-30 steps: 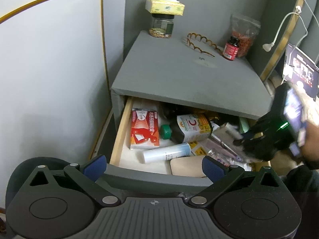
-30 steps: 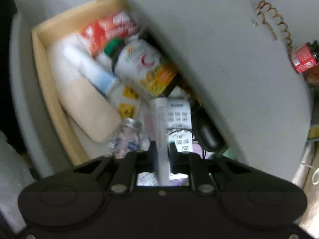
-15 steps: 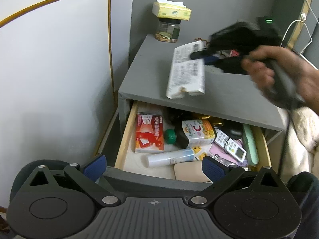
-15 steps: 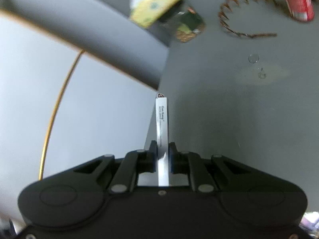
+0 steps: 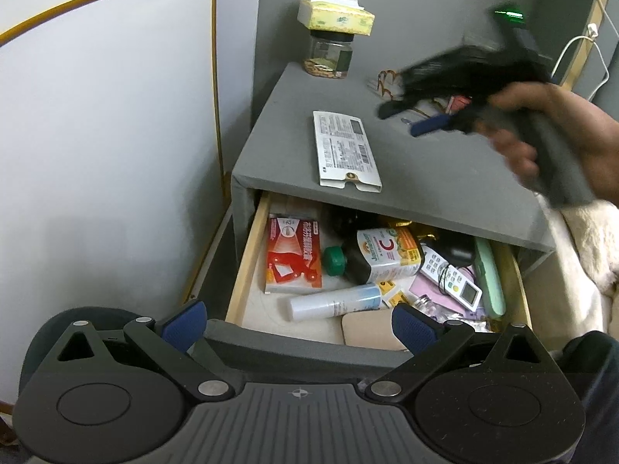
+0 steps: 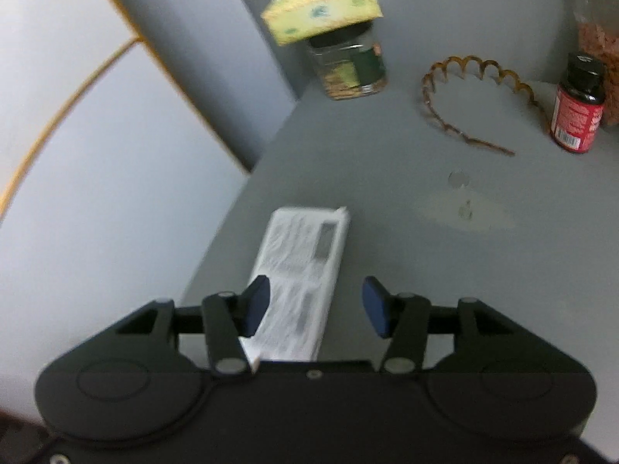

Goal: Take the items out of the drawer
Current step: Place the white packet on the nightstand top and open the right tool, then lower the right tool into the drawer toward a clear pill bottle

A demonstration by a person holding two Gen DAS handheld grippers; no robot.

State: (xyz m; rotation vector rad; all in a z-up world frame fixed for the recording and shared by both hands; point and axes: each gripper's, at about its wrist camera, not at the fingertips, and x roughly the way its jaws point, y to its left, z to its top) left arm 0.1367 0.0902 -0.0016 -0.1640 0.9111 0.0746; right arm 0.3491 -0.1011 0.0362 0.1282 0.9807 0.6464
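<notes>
Cabinet: grey, with a flat top; the drawer stood pulled out below its front edge.
Drawer: pale wood sides, crowded; a red box at 9 o'clock inside it, a vitamin bottle at centre, a white tube at 6 o'clock, a remote at 3 o'clock.
Packet: white, flat card printed with small black text and a barcode, notched tab at its near end; it lay flat on the cabinet top near the front edge, free of both grippers.
Left gripper: jaws spread wide, empty, hovering over the drawer's front.
Right gripper: jaws had just been opening; blue pads stood apart above the packet, touching nothing.
Jar: at 12 o'clock from the packet, a yellow tissue pack on its lid.
Hairband: brown, wavy, at 2 o'clock.
</notes>
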